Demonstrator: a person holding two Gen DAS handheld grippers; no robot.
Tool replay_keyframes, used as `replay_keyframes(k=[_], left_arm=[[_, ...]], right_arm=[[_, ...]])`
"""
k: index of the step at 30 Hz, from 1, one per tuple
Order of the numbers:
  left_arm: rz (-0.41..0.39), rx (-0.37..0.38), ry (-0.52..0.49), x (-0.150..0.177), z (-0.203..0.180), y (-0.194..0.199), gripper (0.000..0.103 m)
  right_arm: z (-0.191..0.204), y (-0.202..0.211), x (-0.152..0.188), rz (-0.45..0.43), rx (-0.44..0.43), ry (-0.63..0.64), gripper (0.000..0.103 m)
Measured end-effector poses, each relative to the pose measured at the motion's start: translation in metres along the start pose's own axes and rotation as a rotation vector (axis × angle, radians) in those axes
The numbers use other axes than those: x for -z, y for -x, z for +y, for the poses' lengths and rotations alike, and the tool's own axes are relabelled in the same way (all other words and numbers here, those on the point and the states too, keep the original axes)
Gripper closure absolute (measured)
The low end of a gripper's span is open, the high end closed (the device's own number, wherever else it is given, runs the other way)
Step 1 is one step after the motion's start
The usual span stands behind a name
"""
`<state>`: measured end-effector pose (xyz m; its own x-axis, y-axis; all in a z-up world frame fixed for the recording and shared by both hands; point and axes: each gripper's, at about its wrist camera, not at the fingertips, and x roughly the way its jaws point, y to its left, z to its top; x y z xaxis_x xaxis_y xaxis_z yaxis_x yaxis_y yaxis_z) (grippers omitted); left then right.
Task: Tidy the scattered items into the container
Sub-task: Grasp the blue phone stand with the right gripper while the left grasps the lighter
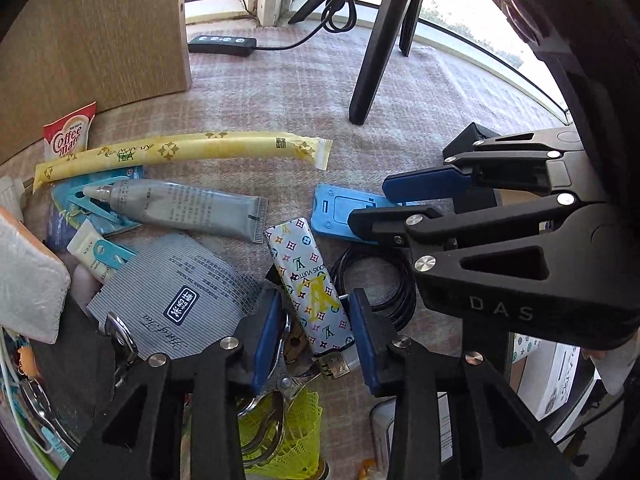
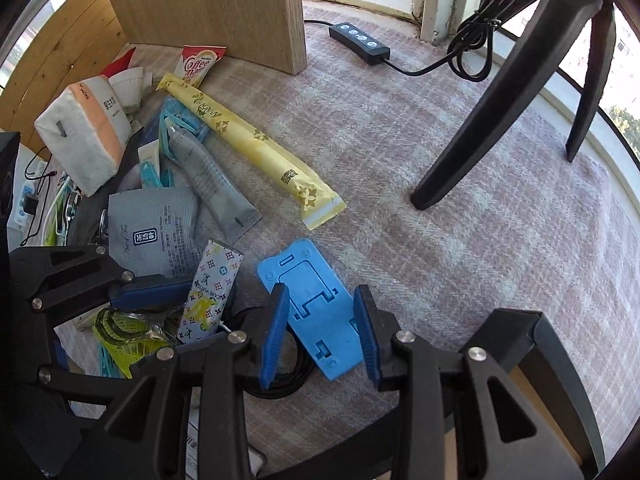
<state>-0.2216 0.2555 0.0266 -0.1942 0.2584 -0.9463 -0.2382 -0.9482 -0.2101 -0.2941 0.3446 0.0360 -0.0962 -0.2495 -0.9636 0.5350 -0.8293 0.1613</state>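
Observation:
A monogram-patterned lighter lies in the clutter on the checked cloth. My left gripper points down over it, open, with the lighter's lower half between the blue pads and a slit of gap on the left side. A blue phone stand lies flat to the right of the lighter. My right gripper straddles it, open, with the pads close against its two long edges. Each gripper also shows in the other's view: the right gripper and the left gripper. A black open box stands just right of the stand.
A yellow tea stick, grey tube, grey tea sachet, Coffee-mate sachet, tissue pack, coiled black cable, keys and yellow mesh crowd the left. Black stand legs, a switch box and a wooden panel stand behind.

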Motion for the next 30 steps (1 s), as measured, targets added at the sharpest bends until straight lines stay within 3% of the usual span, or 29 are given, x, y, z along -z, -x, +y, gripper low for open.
replay_keyframes(k=[2, 4, 7, 10, 14, 22, 30], left_arm=[[-0.001, 0.004, 0.002, 0.001, 0.001, 0.001, 0.071], [0.000, 0.008, 0.008, 0.002, 0.004, 0.002, 0.072], [0.000, 0.011, 0.013, 0.003, 0.006, 0.003, 0.075], [0.000, 0.013, 0.018, 0.003, 0.007, 0.004, 0.077], [-0.004, 0.012, 0.009, 0.003, 0.005, 0.004, 0.080], [-0.006, 0.004, 0.002, -0.001, 0.000, 0.002, 0.082], [-0.021, 0.018, -0.008, 0.001, -0.002, 0.009, 0.088]], right_arm=[[0.000, -0.001, -0.002, -0.001, -0.002, 0.002, 0.063], [0.003, -0.004, -0.004, 0.009, 0.001, 0.017, 0.050], [0.009, -0.009, -0.005, 0.008, 0.027, 0.044, 0.047], [0.007, -0.008, -0.010, 0.006, 0.028, 0.024, 0.049], [-0.005, -0.004, -0.010, 0.005, 0.031, -0.018, 0.065], [0.000, -0.002, -0.014, 0.008, 0.115, -0.014, 0.065], [-0.012, 0.020, 0.000, -0.076, 0.099, -0.114, 0.067]])
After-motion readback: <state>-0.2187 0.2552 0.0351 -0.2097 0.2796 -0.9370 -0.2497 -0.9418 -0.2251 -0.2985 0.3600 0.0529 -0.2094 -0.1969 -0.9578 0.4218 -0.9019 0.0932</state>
